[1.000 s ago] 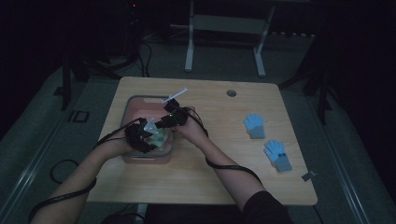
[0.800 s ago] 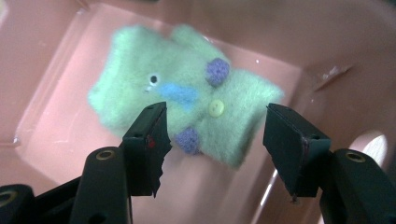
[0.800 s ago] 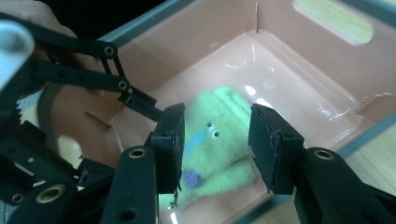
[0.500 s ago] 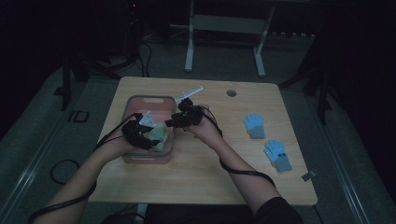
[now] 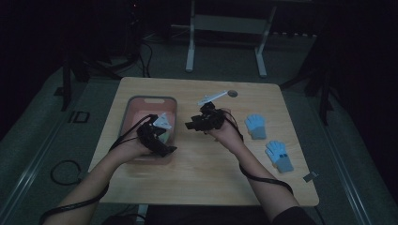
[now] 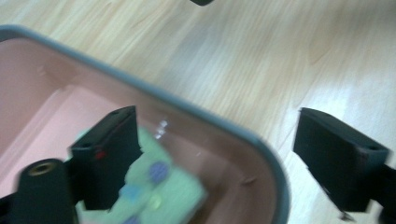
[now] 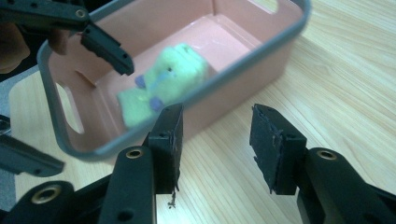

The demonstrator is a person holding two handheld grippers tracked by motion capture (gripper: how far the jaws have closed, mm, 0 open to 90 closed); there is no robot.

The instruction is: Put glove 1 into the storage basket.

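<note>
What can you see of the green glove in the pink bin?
The green glove is small, pale green and soft-looking, knit as it appears, with purple and yellow dots on it. It lies crumpled on the floor of the pink bin, near one end. The left tongs stand open astride the bin's rim, one jaw inside next to the glove; whether that jaw touches it is unclear.

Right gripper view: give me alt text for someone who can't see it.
The right tongs stand open and empty over the wooden table, just outside a pink bin. A green glove lies inside the bin, and one jaw of the left tongs reaches over the bin's far rim.
</note>
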